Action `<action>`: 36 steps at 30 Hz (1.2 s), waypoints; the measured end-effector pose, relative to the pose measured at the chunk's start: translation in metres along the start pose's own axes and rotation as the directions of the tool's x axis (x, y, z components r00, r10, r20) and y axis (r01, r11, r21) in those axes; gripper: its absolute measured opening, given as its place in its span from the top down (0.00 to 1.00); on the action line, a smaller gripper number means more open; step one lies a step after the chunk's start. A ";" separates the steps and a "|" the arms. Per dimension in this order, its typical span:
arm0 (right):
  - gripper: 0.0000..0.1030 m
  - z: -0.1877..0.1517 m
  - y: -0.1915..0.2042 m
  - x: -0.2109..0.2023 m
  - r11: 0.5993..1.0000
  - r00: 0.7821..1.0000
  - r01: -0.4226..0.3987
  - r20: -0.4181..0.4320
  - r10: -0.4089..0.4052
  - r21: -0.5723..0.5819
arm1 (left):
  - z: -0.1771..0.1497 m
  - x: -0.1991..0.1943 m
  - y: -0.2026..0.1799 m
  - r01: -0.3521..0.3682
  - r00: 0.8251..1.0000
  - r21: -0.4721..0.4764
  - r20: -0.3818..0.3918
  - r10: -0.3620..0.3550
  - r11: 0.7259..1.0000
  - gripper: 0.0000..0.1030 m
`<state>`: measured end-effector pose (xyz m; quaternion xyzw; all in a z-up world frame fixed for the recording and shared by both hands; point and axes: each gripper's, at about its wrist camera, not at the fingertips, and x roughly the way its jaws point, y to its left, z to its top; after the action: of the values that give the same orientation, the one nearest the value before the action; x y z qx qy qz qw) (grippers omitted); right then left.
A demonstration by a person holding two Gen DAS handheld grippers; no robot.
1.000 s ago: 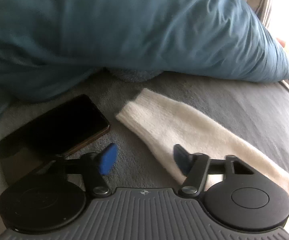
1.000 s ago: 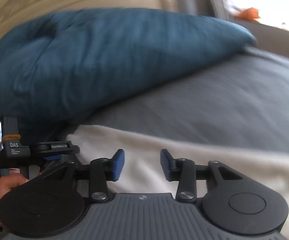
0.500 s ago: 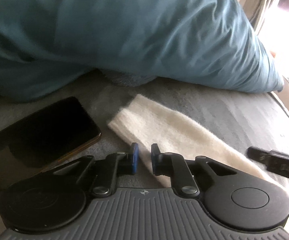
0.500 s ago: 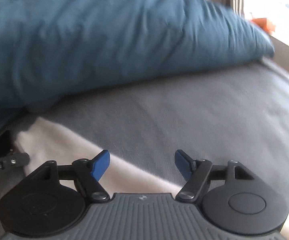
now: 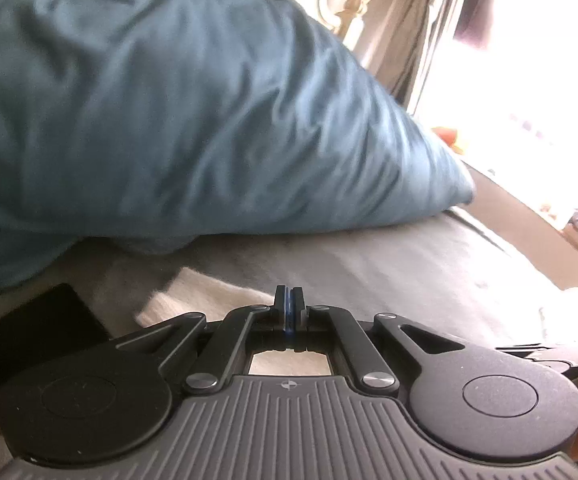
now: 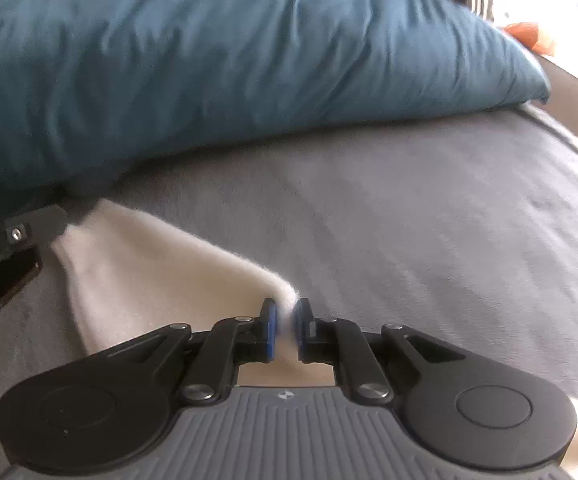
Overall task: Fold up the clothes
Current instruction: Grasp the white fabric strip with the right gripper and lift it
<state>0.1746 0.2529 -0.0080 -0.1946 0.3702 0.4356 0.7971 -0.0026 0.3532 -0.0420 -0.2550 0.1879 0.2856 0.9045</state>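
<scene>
- Right gripper: jaws just closed, pinching a raised edge of the white knit garment.
- Left gripper: jaws fully closed; whether they pinch fabric can't be told.
- Garment lies on grey bedding, below the teal pillow, beside a black phone.

We see a large teal pillow lying across the far side of the grey bedsheet. Near left, a dark phone lies flat on the sheet. At far right, pale curtains hang beside a bright window.
</scene>
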 end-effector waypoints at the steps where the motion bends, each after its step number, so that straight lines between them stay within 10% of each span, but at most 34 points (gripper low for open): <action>1: 0.90 0.000 -0.001 -0.005 1.000 1.000 0.000 0.010 0.000 0.008 | 0.000 -0.004 0.001 0.010 1.000 -0.010 -0.009 -0.010 1.000 1.00; 13: 0.91 -0.055 -0.069 -0.131 0.990 0.992 0.040 0.114 -0.056 0.138 | -0.027 -0.028 -0.007 0.223 0.955 0.034 -0.208 -0.211 0.974 1.00; 22: 0.87 -0.175 -0.175 -0.170 0.860 0.974 0.196 0.011 -0.228 0.472 | -0.064 -0.004 -0.083 0.379 0.853 0.046 -0.404 -0.330 0.924 0.64; 24: 0.67 -0.191 -0.184 -0.167 0.828 0.973 0.191 0.008 -0.230 0.528 | -0.070 0.012 -0.098 0.415 0.807 -0.010 -0.459 -0.373 0.910 0.54; 26: 0.47 -0.200 -0.189 -0.169 0.792 0.969 0.187 0.022 -0.245 0.581 | -0.077 0.026 -0.109 0.420 0.778 -0.043 -0.496 -0.384 0.907 0.49; 30: 0.46 -0.210 -0.199 -0.181 0.743 0.969 0.140 0.062 -0.238 0.654 | -0.084 0.048 -0.127 0.368 0.764 -0.114 -0.529 -0.370 0.923 0.47; 36: 0.46 -0.195 -0.175 -0.207 0.801 0.965 -0.017 0.220 -0.144 0.598 | -0.088 0.088 -0.142 0.251 0.755 -0.166 -0.583 -0.301 0.954 0.37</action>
<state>0.1675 -0.0800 0.0202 0.1101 0.3757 0.2916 0.8728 0.1351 0.2399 -0.1050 -0.3922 0.4143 0.0603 0.8191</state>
